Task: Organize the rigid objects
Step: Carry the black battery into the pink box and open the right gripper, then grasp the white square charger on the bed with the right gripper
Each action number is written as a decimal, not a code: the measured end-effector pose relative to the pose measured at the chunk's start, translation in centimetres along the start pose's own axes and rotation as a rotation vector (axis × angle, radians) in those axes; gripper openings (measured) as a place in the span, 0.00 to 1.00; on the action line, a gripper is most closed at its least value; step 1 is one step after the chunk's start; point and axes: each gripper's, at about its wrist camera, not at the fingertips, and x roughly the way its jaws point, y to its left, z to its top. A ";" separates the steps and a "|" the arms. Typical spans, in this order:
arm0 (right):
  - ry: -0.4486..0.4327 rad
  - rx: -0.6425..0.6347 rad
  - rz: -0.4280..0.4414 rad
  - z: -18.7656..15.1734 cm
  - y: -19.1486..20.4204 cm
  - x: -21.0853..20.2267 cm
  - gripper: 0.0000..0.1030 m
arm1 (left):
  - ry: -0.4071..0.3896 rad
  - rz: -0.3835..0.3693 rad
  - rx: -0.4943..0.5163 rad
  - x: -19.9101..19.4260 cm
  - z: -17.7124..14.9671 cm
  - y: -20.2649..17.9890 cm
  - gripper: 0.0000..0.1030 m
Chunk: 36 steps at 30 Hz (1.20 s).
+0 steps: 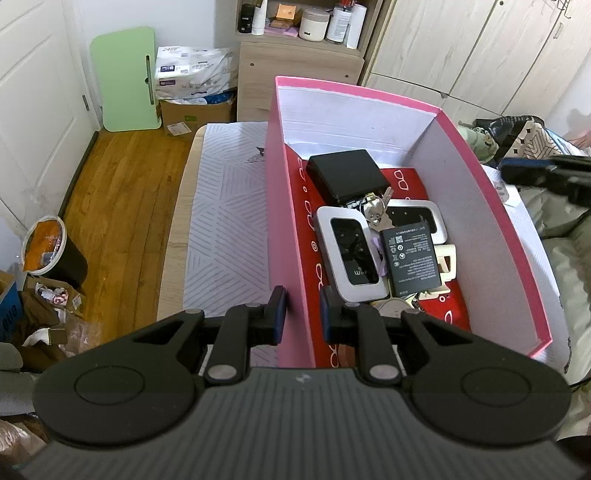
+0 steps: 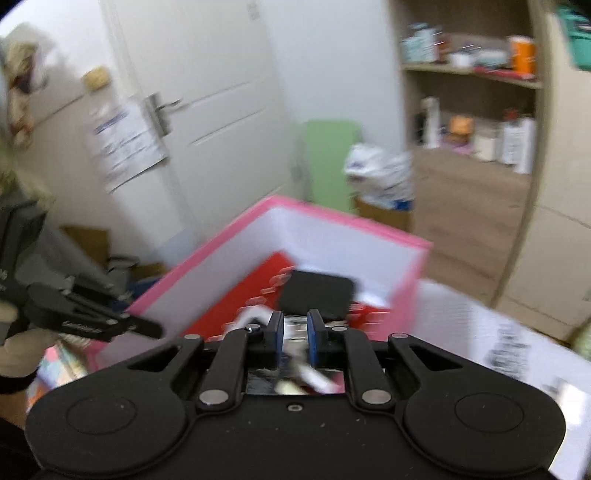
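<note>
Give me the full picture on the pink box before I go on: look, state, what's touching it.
The pink box is an open, lidless carton, apparently cardboard: pink outside and on the rim, white inner walls, red patterned floor. It stands upright on a white patterned sheet. Inside lie a black case, two white Wi-Fi devices, keys and a battery. The left gripper is clamped on its near left wall, one finger outside and one inside.

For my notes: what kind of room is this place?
Probably a bedroom in a home: the pink box sits on a mattress, with a wardrobe and cluttered shelves behind it.
</note>
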 end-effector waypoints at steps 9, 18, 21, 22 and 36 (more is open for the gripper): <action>-0.028 0.201 -0.270 -4.0 -8.4 -4.3 0.31 | 0.002 0.008 -0.004 0.0 0.0 -0.1 0.16; -0.019 0.247 -0.519 -8.1 -13.6 -2.9 0.54 | 0.005 0.016 -0.010 0.0 0.0 -0.3 0.16; -0.004 0.261 -0.543 -9.0 -15.1 -1.4 0.58 | 0.008 0.022 -0.009 0.1 0.1 -0.4 0.16; -0.004 0.275 -0.539 -9.3 -15.7 -1.1 0.58 | 0.009 0.022 -0.009 0.1 0.1 -0.4 0.16; -0.060 0.282 -0.562 -10.8 -18.4 3.3 0.72 | 0.013 0.028 -0.009 0.1 0.2 -0.5 0.16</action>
